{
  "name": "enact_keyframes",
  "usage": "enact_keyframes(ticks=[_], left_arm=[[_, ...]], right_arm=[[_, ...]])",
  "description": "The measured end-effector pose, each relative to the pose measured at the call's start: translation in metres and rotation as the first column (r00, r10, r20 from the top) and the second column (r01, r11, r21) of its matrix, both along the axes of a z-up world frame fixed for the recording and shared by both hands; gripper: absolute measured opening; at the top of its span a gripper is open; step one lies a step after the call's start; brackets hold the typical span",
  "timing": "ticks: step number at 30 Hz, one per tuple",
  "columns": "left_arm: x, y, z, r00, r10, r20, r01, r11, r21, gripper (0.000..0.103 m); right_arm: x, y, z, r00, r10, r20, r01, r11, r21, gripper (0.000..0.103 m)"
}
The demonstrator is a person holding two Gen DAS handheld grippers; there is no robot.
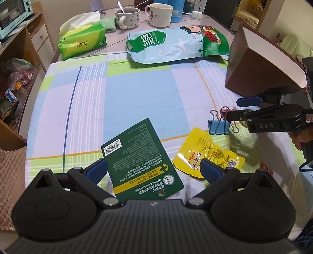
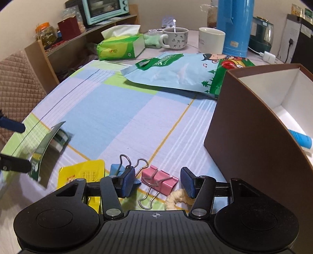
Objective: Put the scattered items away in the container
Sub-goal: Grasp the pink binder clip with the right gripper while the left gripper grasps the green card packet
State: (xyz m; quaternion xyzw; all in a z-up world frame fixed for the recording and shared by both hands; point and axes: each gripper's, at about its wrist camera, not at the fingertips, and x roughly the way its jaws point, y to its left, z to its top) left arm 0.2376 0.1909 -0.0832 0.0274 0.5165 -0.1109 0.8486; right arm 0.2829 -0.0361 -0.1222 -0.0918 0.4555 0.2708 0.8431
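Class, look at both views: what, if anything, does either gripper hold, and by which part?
From these views, nothing is held. Both the left gripper and right gripper are open; the green cardboard lip-balm card lies between the left fingers, ungripped.

Back of table: tissue pack (image 1: 82, 42), two mugs – spoon in patterned one (image 1: 127, 17), plain white (image 1: 158, 14) – blue thermos (image 2: 235, 27), snack bag (image 1: 176, 46); toaster oven (image 2: 105, 8) on shelf

Green lip-salve card (image 1: 142, 158), yellow sachet (image 1: 207, 154), binder clips (image 2: 159, 179) — beside brown box (image 2: 252, 125)
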Motion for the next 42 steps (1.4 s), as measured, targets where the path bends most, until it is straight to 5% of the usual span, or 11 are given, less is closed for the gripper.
enact_keyframes(ticks=[9, 22, 29, 42], left_arm=[[0.002, 0.004, -0.004, 1.000, 0.016, -0.006, -0.016, 1.000, -0.007, 0.099], [-0.001, 0.008, -0.008, 0.999, 0.040, -0.013, -0.040, 0.999, -0.006, 0.099], [-0.004, 0.006, -0.010, 0.999, 0.042, -0.015, -0.042, 0.999, -0.021, 0.099], [0.033, 0.012, -0.042, 0.964, 0.245, -0.101, -0.248, 0.969, -0.019, 0.094]], right_arm=[[0.003, -0.013, -0.005, 0.993, -0.093, -0.069, 0.094, 0.995, 0.016, 0.051], [-0.010, 0.012, -0.014, 0.996, -0.072, 0.053, 0.075, 0.996, -0.057, 0.043], [-0.018, -0.001, -0.003, 0.995, -0.090, 0.052, 0.090, 0.996, 0.002, 0.043], [-0.019, -0.015, 0.021, 0.992, -0.127, 0.019, 0.124, 0.986, 0.109, 0.043]])
